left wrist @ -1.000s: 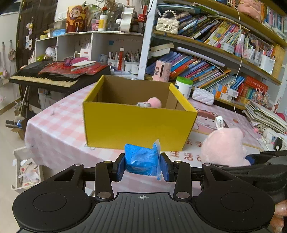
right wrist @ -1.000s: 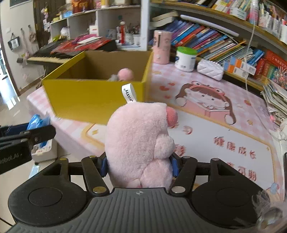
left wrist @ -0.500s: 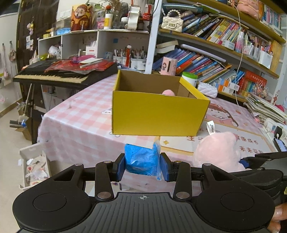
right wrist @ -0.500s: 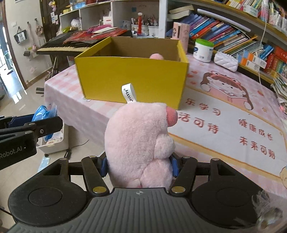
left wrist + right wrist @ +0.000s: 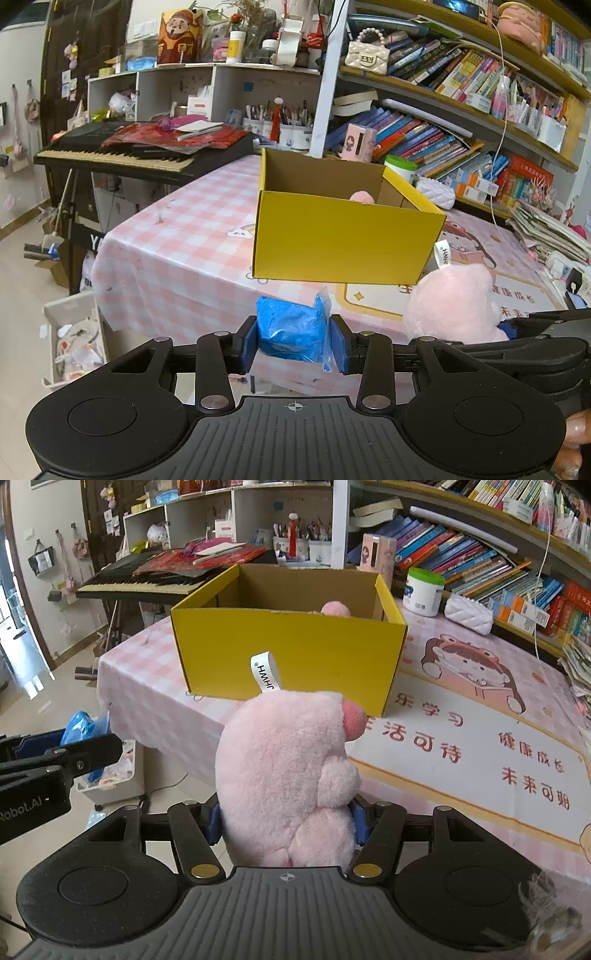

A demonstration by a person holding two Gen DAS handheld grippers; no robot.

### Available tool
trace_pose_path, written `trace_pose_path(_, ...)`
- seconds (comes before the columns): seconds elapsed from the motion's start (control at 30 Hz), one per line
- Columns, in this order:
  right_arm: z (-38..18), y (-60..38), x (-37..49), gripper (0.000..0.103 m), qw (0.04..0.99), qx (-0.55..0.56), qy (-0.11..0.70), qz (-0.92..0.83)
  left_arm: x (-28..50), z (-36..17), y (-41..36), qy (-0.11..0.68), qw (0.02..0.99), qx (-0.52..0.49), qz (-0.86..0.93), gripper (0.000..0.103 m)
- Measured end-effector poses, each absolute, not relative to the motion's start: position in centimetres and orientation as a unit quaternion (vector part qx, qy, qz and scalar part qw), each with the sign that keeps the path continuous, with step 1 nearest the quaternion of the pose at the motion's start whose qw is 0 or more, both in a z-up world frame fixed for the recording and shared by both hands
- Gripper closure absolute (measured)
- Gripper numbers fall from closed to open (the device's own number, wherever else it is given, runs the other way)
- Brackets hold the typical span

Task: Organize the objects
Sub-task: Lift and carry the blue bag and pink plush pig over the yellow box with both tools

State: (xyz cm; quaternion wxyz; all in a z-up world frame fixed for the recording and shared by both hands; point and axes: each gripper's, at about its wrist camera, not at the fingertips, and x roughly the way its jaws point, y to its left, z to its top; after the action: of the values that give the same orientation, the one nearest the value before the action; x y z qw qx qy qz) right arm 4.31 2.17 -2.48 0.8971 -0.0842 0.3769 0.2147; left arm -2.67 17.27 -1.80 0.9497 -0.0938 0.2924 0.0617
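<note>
- Both grippers have drawn back from the table (image 5: 177, 236) over the last second, so the yellow box (image 5: 343, 243) now sits farther off and the table's near edge and the floor below it show in both views.
- That one open-topped box stands on the pink checked cloth near the table's front left corner, with bare cloth to its left and the printed mat (image 5: 480, 746) to its right; a second pink toy (image 5: 335, 609) peeks above its far rim.
- Pink plush toy (image 5: 284, 775): one, upright, pinched at its lower body by the right gripper (image 5: 286, 825), jaws about half open around it, its white tag (image 5: 264, 672) sticking up.
- Blue bag (image 5: 291, 330): one, crumpled, clamped between the pads of the left gripper (image 5: 293, 347), jaws narrow.
- Both held things hang in front of the table edge, clear of the box and apart from each other.
</note>
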Motion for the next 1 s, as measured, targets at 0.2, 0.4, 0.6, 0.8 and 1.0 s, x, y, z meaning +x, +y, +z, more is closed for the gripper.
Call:
trace_pose_path(0.2, -0.7, 1.9, 5.5, 0.044, 0.917, -0.072, 0.334, 0.206, -1.4, -1.0, 17.3, 0.276, 0.955, -0.097, 0.055, 0.064)
trace_pose_path(0.4, 2.1, 1.7, 9.1, 0.044, 0.937, -0.050, 0.286, 0.194, 1.7, 0.6, 17.0, 0.251, 0.963, -0.082, 0.048, 0.064)
trace_pose_path(0.6, 3.9, 2.2, 13.8, 0.044, 0.941, -0.047, 0.265, 0.203, 6.0, 1.5, 16.8, 0.232, 0.969, -0.072, 0.053, 0.064)
trace_pose_path(0.8, 4.4, 2.7, 18.6, 0.044, 0.939, -0.057, 0.258, 0.220, 10.6, 1.3, 16.2, 0.229, 0.970, -0.061, 0.061, 0.064)
trace_pose_path(1.0, 3.9, 3.1, 23.1, 0.044, 0.930, -0.072, 0.268, 0.241, 14.4, 0.2, 15.5, 0.253, 0.964, -0.042, 0.072, 0.064)
